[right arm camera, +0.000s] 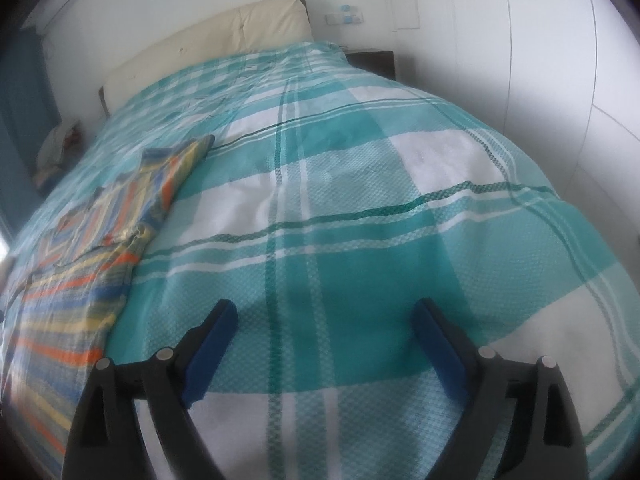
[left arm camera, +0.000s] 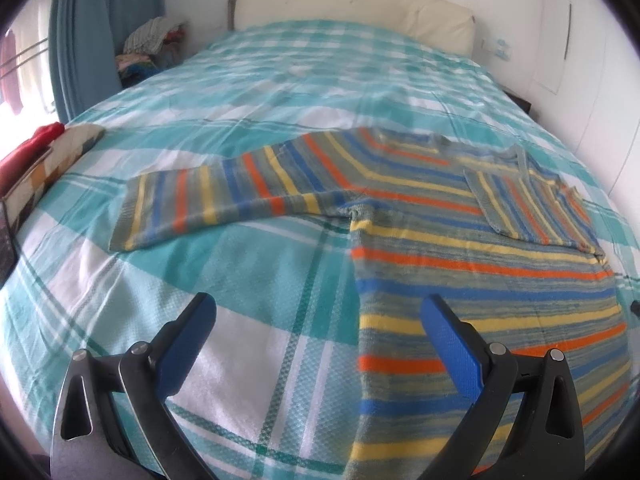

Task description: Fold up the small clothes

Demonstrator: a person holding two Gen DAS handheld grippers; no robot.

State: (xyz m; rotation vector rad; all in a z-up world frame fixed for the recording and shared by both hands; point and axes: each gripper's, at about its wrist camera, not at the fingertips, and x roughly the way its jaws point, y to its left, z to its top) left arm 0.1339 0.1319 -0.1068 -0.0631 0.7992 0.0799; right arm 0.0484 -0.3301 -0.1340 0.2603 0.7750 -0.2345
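A small striped sweater (left arm camera: 472,264), grey-green with orange, yellow and blue stripes, lies flat on the bed. Its left sleeve (left arm camera: 224,196) stretches out to the left. Its right sleeve (left arm camera: 520,200) is folded over the chest. My left gripper (left arm camera: 316,312) is open and empty, hovering over the sweater's left lower edge. In the right wrist view the sweater (right arm camera: 80,272) lies at the far left. My right gripper (right arm camera: 324,316) is open and empty above bare bedspread, to the right of the sweater.
The bed is covered with a teal and white checked bedspread (left arm camera: 256,320), with a cream headboard (left arm camera: 360,8) at the far end. A patterned cushion and red cloth (left arm camera: 44,160) lie at the left edge. A clothes pile (left arm camera: 152,40) sits by the blue curtain. A dark nightstand (right arm camera: 372,62) stands far right.
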